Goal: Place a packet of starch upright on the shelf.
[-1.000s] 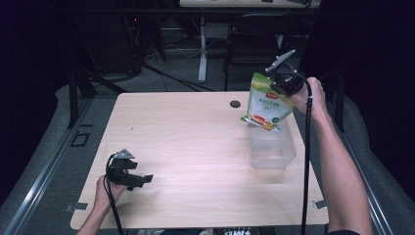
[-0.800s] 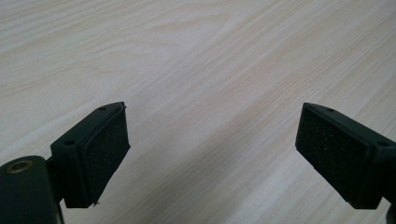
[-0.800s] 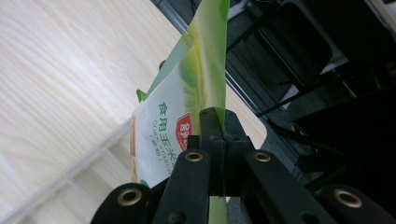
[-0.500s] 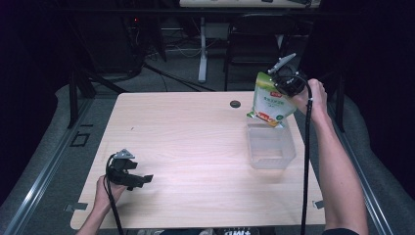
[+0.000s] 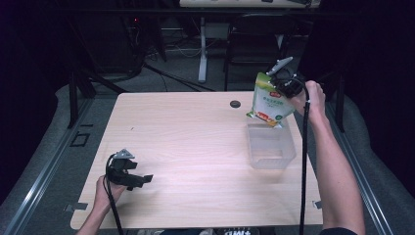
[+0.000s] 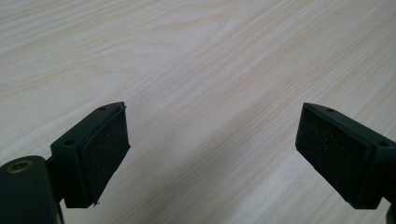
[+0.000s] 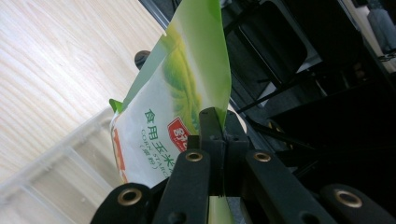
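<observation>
A: Scene, big to small. Wooden table (image 5: pixel 195 147), clear plastic bin (image 5: pixel 270 146) sitting on its right side. Person's right hand (image 5: pixel 313 98) is up over the far rim of the bin.

B: And the pouch?

A: Green-and-white starch pouch (image 5: pixel 268 100) is off the table, hanging from the right gripper (image 5: pixel 284 84), jaws pinched together on its top edge. The right gripper view has the film sandwiched flat between the two jaws, bin wall below and to the left.

B: What changed in the last second?

A: Pouch has gone up. A second ago its bottom corner was down against the bin's far rim, overlapping the opening. Half a second ago it was higher. Now the bottom edge (image 5: pixel 264 117) sits clear above the rim, tilted, lower end toward the table centre.

B: So a lift-out, or a re-aim?

A: Could be either; the frames don't settle it. My read: pouch is being carried away from the bin, not lowered in. Grip looks secure, no slip visible.

B: Left side?

A: Left gripper (image 5: pixel 142 179) hasn't moved across the three frames. Near front-left edge, low over the wood. Jaws wide apart, pads (image 6: pixel 100 154) bare, nothing between them but table.
</observation>
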`<state>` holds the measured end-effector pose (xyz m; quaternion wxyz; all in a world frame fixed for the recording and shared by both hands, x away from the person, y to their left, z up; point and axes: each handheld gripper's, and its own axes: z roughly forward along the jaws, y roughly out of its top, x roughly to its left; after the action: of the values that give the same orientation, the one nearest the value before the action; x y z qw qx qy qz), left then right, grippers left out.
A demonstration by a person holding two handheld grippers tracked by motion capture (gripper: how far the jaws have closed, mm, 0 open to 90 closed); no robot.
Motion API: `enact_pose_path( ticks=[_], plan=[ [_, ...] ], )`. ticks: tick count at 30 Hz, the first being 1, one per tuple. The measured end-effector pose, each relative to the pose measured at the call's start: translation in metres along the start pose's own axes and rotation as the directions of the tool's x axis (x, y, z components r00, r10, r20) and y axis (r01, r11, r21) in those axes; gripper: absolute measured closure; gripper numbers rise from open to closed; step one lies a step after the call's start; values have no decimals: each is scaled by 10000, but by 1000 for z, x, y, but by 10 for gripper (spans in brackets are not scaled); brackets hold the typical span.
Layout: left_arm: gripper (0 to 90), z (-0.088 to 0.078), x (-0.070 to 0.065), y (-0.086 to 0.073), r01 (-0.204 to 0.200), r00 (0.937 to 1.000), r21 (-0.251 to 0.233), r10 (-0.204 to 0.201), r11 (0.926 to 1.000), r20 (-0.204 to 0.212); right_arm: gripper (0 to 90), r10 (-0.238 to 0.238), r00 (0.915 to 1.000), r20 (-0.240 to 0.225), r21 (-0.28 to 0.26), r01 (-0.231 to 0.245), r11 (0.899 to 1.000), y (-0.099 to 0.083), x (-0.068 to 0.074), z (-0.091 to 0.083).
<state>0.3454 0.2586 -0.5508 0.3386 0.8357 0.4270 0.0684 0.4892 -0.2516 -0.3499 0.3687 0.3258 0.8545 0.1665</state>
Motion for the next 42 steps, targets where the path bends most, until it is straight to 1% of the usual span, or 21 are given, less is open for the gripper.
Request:
enact_pose_path(
  ticks=[3,4,7,8,12,13,15,16,18,21,23,26,29,32,34,35,36,37,38,41,42],
  plan=[
    [97,0,0,0,-3,10000,-15,3,10000,-4,900,-173,9998,67,112,172,9998,-1,3,3],
    [97,0,0,0,-16,10000,-6,16,10000,-5,900,-214,9998,-5,129,214,9997,-2,5,5],
    [97,0,0,0,6,10000,-11,-6,10000,-16,900,-238,9997,-21,144,238,9996,-3,8,10],
    [97,0,0,0,6,10000,-11,-6,10000,-16,900,-371,9993,64,258,369,9990,-3,8,10],
    [97,0,0,0,1,10000,8,-1,10000,-7,900,-240,9997,30,156,239,9996,-6,9,14],
    [97,0,0,0,-20,10000,6,20,10000,-13,900,-333,9994,11,300,332,9990,-5,8,13],
    [97,0,0,0,-23,10000,8,23,10000,-6,900,-357,9993,55,352,355,9988,-6,8,15],
    [97,0,0,0,-3,10000,1,3,10000,-17,900,-240,9997,37,289,239,9993,-7,9,16],
    [97,0,0,0,-1,10000,-6,1,10000,-14,900,-291,9995,105,348,287,9990,-8,9,17],
    [97,0,0,0,-3,10000,1,3,10000,-14,900,-253,9997,47,350,251,9991,-10,12,21],
    [97,0,0,0,-15,10000,7,15,10000,-18,900,-398,9992,28,552,396,9977,-11,14,25],
    [97,0,0,0,5,10000,9,-5,10000,-15,900,-314,9995,-46,501,316,9982,-11,15,27],
    [97,0,0,0,0,10000,24,0,10000,-5,900,-365,9993,-121,635,372,9973,-12,16,30],
    [97,0,0,0,-35,10000,18,35,10000,-12,900,-178,9997,-192,685,191,9975,-14,21,37],
    [97,0,0,0,-25,10000,14,25,10000,-16,900,-170,9997,-184,711,183,9973,-14,21,38],
    [97,0,0,0,-23,10000,13,23,10000,-9,900,-63,9997,-240,621,78,9980,-15,23,41],
    [97,0,0,0,-15,10000,5,15,10000,-15,900,-102,9997,-226,747,119,9971,-15,23,42],
    [97,0,0,0,-24,10000,15,24,10000,-13,900,-39,9999,-125,696,48,9976,-15,25,43],
    [97,0,0,0,-41,10000,24,41,10000,-13,900,102,9999,-92,628,-96,9980,-15,25,45],
    [97,0,0,0,-47,10000,27,47,10000,0,900,261,9996,-78,798,-254,9965,-14,24,46],
    [97,0,0,0,-39,10000,19,39,10000,11,900,575,9983,25,715,-575,9958,-15,23,48]
  ],
)
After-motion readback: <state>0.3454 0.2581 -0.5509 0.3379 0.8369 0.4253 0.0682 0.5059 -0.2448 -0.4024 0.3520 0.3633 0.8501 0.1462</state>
